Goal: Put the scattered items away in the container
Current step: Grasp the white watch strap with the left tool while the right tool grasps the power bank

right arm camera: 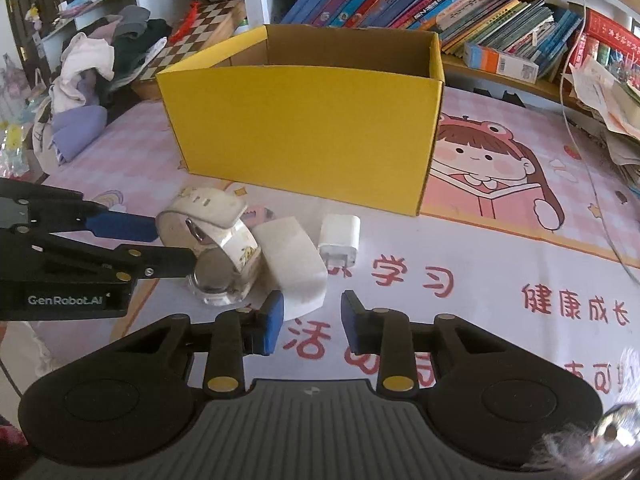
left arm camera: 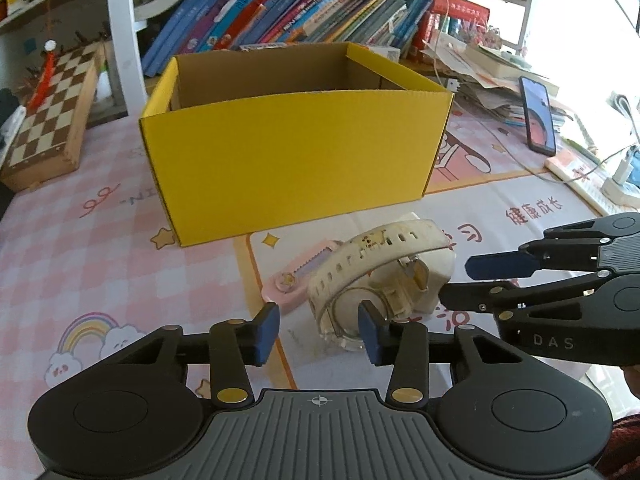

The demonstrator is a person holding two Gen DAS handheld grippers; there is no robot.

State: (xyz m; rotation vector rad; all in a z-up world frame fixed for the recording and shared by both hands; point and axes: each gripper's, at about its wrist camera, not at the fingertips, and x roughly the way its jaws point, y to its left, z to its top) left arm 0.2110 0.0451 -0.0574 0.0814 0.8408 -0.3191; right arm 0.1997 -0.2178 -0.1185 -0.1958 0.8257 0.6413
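Note:
A yellow cardboard box (left arm camera: 288, 152) stands open on the mat; it also shows in the right wrist view (right arm camera: 308, 132). In front of it lie a white watch (left arm camera: 372, 276) with a looped strap, a pink utility knife (left arm camera: 296, 276), a white tape roll (right arm camera: 296, 268) and a white charger plug (right arm camera: 340, 240). My left gripper (left arm camera: 320, 332) is open, its pads either side of the watch (right arm camera: 216, 248) close in front. My right gripper (right arm camera: 312, 322) is open and empty, just right of the tape roll; it enters the left wrist view (left arm camera: 464, 280) from the right.
A chessboard box (left arm camera: 48, 120) lies at the left. A row of books (left arm camera: 300, 12) stands behind the box. A phone (left arm camera: 538, 116), papers, a power strip (left arm camera: 592, 184) and cables are at the right. A heap of clothes (right arm camera: 100, 64) lies far left.

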